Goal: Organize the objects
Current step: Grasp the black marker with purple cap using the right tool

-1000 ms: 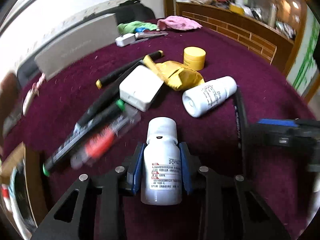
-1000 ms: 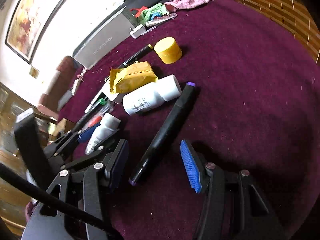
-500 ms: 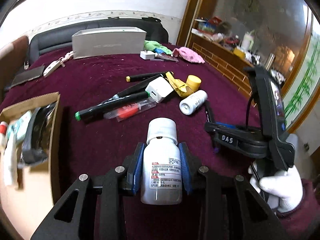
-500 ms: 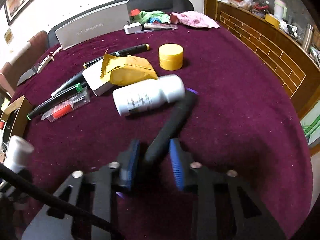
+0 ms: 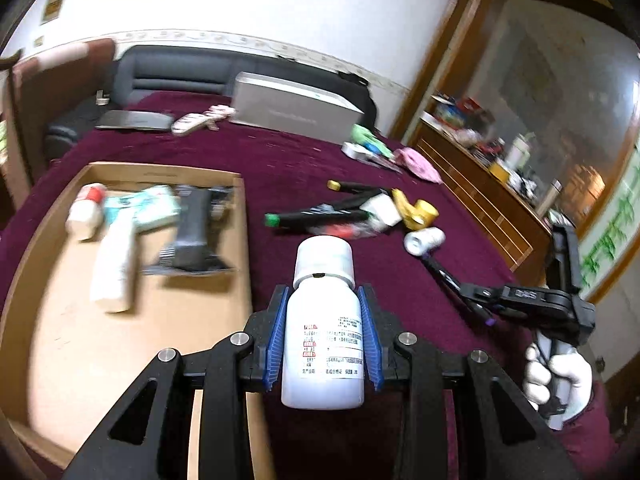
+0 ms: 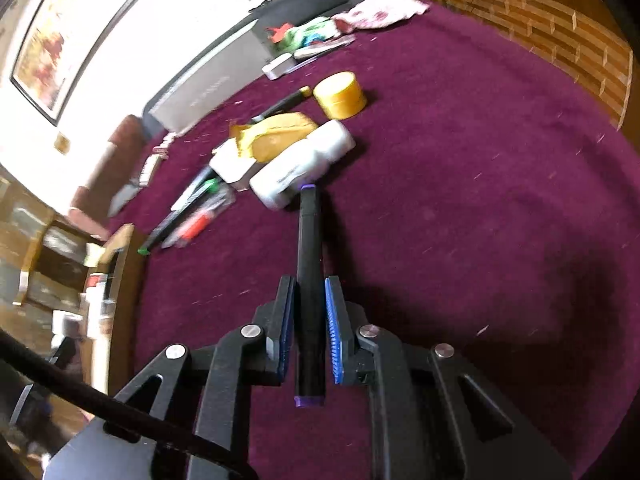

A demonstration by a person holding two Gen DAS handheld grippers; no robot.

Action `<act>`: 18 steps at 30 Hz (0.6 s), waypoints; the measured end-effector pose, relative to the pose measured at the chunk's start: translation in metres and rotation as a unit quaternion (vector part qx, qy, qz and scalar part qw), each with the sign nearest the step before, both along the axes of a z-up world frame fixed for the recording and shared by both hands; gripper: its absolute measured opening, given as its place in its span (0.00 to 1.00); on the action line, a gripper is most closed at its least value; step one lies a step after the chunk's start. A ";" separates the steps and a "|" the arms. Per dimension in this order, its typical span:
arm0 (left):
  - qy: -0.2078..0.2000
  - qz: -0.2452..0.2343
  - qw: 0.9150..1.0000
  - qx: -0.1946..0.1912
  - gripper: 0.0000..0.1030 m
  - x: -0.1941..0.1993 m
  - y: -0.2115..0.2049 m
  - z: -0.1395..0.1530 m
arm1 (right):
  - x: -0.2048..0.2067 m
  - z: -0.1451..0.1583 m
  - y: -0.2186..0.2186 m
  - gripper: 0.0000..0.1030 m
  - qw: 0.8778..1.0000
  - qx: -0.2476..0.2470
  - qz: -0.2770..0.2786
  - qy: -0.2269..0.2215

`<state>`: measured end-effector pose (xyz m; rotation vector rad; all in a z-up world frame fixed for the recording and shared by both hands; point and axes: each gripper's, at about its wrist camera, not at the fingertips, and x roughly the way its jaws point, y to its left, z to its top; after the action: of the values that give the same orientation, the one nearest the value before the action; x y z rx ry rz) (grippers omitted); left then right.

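Left tongs [image 5: 323, 336] clamped on a white pill bottle [image 5: 323, 332], blue pads pressed to both sides of its body, cap pointing away toward frame centre, printed label facing the lens. Held above the maroon desk [image 5: 280, 160], just right of the cardboard box [image 5: 120, 344] filling the lower left of the left wrist view. Inside that box, blurred: a small white bottle with a red band [image 5: 86, 210] at upper left, a pale green carton [image 5: 142, 206], a white tube [image 5: 114, 264] and a dark grey object [image 5: 192, 232].

Right tongs [image 6: 307, 316] closed around a black marker with purple ends [image 6: 308, 280], the barrel running straight up the middle of the right wrist view, one purple end behind the pads, the other close to a second white bottle lying on its side [image 6: 304, 162]. Whether that far end touches the bottle cannot be told. In the left wrist view, at right centre, the right tongs [image 5: 470, 296] seen with the same marker, gripped by a white-gloved hand [image 5: 558, 376].

Above centre of the right wrist view, a loose cluster on the desk: yellow round jar [image 6: 340, 94], yellow packet [image 6: 276, 136] over a white box [image 6: 232, 164], a green-capped marker [image 6: 176, 216] and a clear-cased red item [image 6: 196, 224]. Further back, a long grey box [image 6: 212, 88].
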<state>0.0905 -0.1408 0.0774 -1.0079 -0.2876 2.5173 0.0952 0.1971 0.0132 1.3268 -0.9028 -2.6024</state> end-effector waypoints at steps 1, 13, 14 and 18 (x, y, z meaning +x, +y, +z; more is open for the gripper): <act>-0.001 0.009 1.000 0.003 0.29 0.001 -0.009 -0.001 | 0.001 0.000 -0.003 0.12 1.000 -0.009 0.004 0.001; -0.003 0.034 0.999 0.013 0.29 0.006 -0.029 -0.007 | -0.030 -0.007 -0.070 0.14 0.982 0.179 0.054 -0.036; -0.001 0.033 0.999 0.012 0.29 0.005 -0.028 -0.007 | -0.033 -0.007 -0.075 0.14 0.978 0.198 0.056 -0.034; 0.006 0.037 0.999 0.012 0.29 0.011 -0.038 -0.004 | -0.033 -0.007 -0.075 0.12 0.980 0.187 0.055 -0.027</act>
<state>0.1012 -0.1784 0.0739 -0.9907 -0.3554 2.5784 0.0622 0.1225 0.0061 1.4844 -0.3383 -2.7496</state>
